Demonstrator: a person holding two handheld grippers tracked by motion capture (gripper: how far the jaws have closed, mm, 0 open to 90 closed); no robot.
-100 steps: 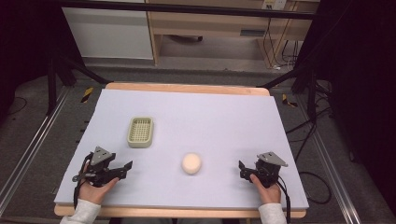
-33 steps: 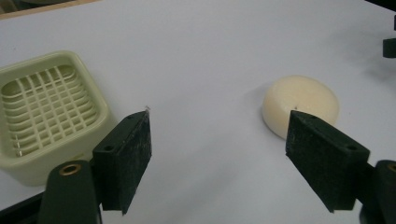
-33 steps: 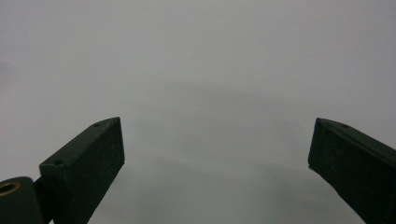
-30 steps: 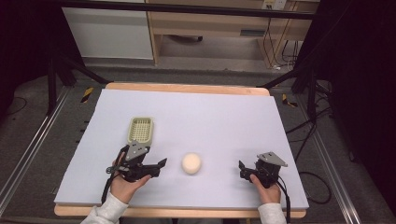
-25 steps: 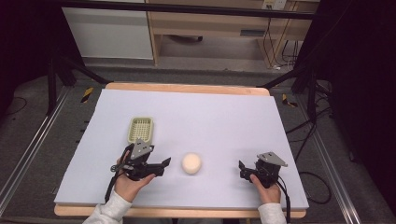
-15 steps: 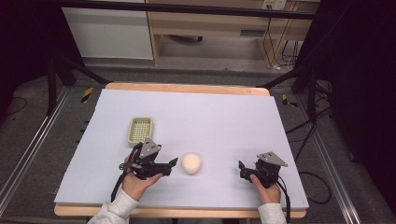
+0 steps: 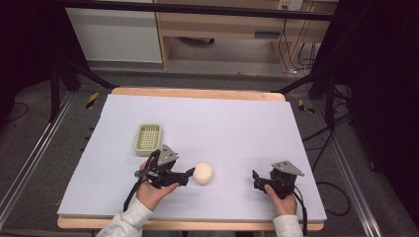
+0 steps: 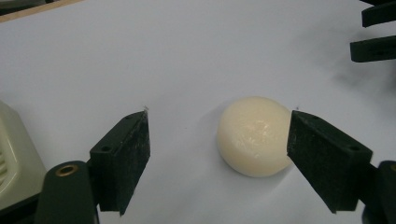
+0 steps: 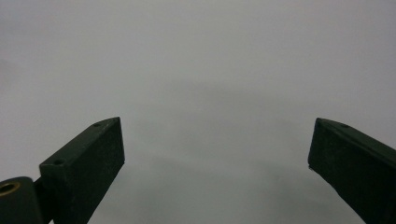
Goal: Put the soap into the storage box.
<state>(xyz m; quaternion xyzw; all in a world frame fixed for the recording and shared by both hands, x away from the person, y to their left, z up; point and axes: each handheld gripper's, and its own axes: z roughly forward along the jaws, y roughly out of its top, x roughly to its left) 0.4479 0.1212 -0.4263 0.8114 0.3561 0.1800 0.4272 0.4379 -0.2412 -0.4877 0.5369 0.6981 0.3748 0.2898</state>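
Note:
A cream round soap-like lump (image 7: 202,173) lies on the white table cover, near the front middle. My left gripper (image 7: 190,174) stands open just left of it, its tips reaching the lump's side. In the left gripper view the lump (image 8: 254,136) sits between the two black jaws, close against the right one, with a wide gap on the left. A pale green slotted tray (image 7: 148,138) rests behind the left hand, and its corner (image 8: 14,158) shows at that view's left edge. My right gripper (image 7: 255,179) rests open at the front right, nothing between its jaws (image 9: 217,154).
The white cover (image 7: 222,123) spans a wooden table with its front edge (image 7: 197,224) close to the hands. Dark stand legs and cables (image 7: 321,123) run beside the table's right side. The right gripper's jaw tips (image 8: 373,32) appear far off in the left gripper view.
My left gripper has travelled right from the front left corner, past the green tray, up to the cream lump. The right gripper and the lump have stayed put.

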